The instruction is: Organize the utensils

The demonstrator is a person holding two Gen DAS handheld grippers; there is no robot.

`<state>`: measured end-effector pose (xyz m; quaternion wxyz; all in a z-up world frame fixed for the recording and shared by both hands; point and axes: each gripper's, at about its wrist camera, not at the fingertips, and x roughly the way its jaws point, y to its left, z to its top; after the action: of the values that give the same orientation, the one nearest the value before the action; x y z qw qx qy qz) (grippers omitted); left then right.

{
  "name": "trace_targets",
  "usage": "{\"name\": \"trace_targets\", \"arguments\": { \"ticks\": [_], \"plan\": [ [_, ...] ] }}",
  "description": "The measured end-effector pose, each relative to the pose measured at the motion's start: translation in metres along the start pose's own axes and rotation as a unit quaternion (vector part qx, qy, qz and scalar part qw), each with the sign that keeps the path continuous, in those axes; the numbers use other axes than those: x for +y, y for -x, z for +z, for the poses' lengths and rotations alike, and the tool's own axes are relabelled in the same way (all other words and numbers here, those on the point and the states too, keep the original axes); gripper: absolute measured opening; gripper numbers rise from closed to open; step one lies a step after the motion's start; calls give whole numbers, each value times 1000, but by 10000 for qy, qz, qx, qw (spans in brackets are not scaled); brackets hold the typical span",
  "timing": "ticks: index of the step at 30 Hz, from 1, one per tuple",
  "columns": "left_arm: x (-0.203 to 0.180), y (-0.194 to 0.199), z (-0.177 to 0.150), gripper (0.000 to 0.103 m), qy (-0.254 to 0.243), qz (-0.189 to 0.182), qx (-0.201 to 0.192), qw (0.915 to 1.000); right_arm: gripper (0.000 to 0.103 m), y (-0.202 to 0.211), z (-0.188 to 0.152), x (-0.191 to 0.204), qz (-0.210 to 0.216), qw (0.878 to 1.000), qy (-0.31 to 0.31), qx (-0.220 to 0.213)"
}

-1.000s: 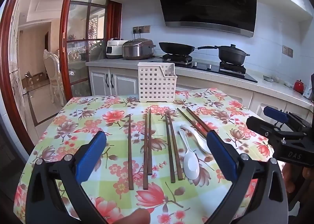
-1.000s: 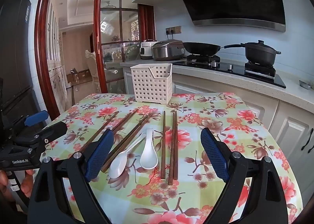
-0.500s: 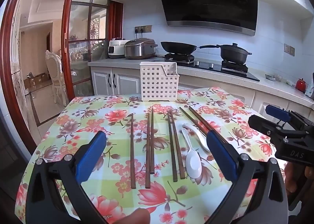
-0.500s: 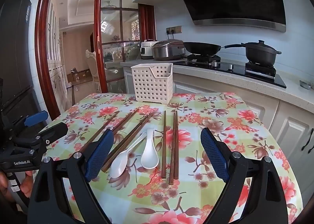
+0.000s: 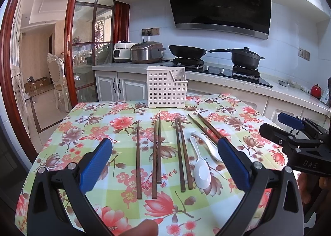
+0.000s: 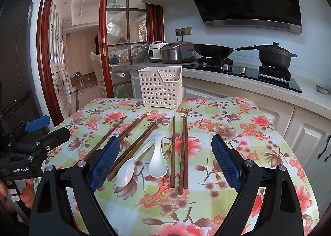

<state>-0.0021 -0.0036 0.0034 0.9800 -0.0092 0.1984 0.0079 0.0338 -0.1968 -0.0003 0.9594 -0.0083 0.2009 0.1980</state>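
Several brown wooden chopsticks (image 5: 157,151) (image 6: 183,153) lie side by side on a floral tablecloth (image 5: 99,124) (image 6: 238,124). Two white ceramic spoons (image 5: 201,170) (image 6: 158,163) lie among them. A white slotted utensil basket (image 5: 166,88) (image 6: 160,88) stands upright at the table's far edge. My left gripper (image 5: 164,165) is open and empty, held above the near ends of the chopsticks. My right gripper (image 6: 165,162) is open and empty above the spoons. Each gripper shows at the side of the other's view, the right one (image 5: 298,142) and the left one (image 6: 31,142).
Behind the table runs a kitchen counter (image 5: 238,84) with a rice cooker (image 5: 146,54), a wok (image 5: 187,50) and a black pot (image 5: 246,59) on the hob. A glass sliding door with a red wooden frame (image 5: 70,49) stands at the left.
The left gripper has tilted and drawn back a little, so the table sits slightly higher in its view. The right gripper has barely moved. Both stay open.
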Motion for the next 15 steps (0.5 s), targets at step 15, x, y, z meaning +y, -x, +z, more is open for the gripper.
{"name": "trace_targets", "arguments": {
  "ticks": [15],
  "plan": [
    [-1, 2, 0, 99, 19, -5, -66, 10000, 84, 4, 0, 2, -9, 10000, 15, -58]
  ]
}}
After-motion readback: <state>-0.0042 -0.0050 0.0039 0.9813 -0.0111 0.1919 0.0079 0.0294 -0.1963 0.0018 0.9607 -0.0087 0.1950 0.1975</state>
